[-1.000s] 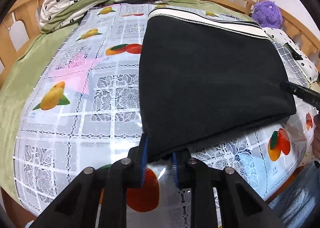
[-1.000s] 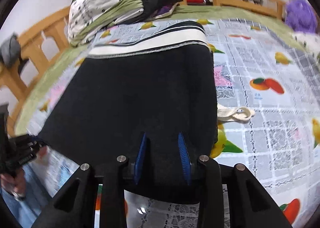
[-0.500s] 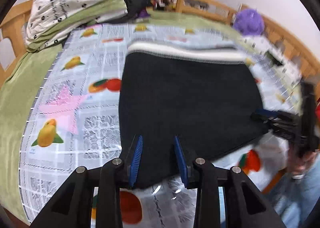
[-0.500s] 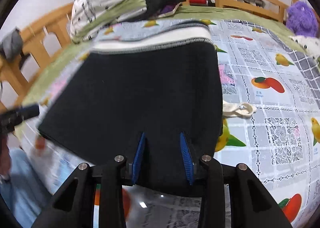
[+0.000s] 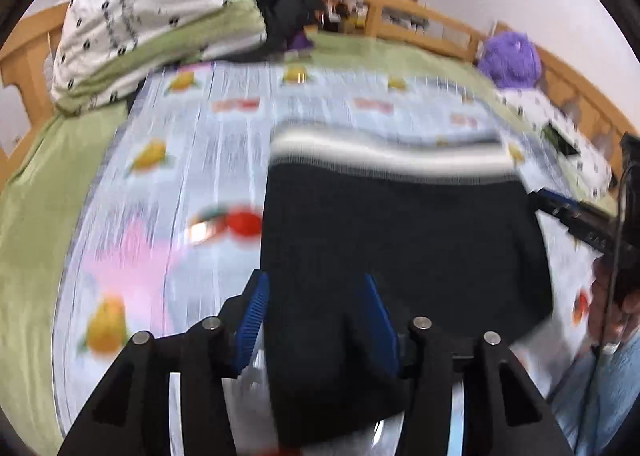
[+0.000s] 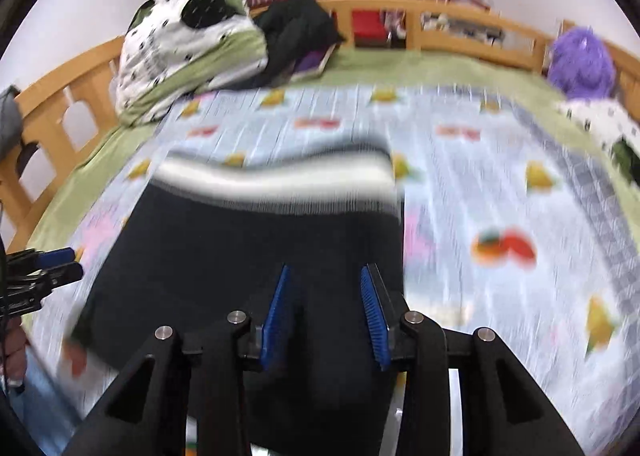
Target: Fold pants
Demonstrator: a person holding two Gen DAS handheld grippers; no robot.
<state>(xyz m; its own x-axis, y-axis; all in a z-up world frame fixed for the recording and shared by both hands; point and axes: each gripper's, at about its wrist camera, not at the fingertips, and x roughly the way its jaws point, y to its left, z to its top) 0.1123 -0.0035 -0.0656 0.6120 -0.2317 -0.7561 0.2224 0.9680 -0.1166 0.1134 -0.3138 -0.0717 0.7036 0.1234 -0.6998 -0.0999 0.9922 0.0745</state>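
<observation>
Black pants (image 5: 400,248) lying flat, both tools over near edge.
L gripper (image 5: 316,320): jaws just been opening, now medium-wide, cloth seen btwn pads, not pinched. R gripper (image 6: 326,316): narrower gap, cloth below, no pinch seen. Pants straight ahead of both, striped waistband (image 5: 392,159) at far end, fruit-print cover (image 5: 224,159) underneath. Risk: pad snagging near edge on pull-away, dragging top layer & undoing fold.

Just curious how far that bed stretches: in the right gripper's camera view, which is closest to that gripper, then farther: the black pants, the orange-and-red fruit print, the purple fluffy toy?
1. Black pants: directly ahead of the right gripper.
2. Fruit print: right, mid-bed.
3. Purple toy: far right corner, by the rail.
</observation>
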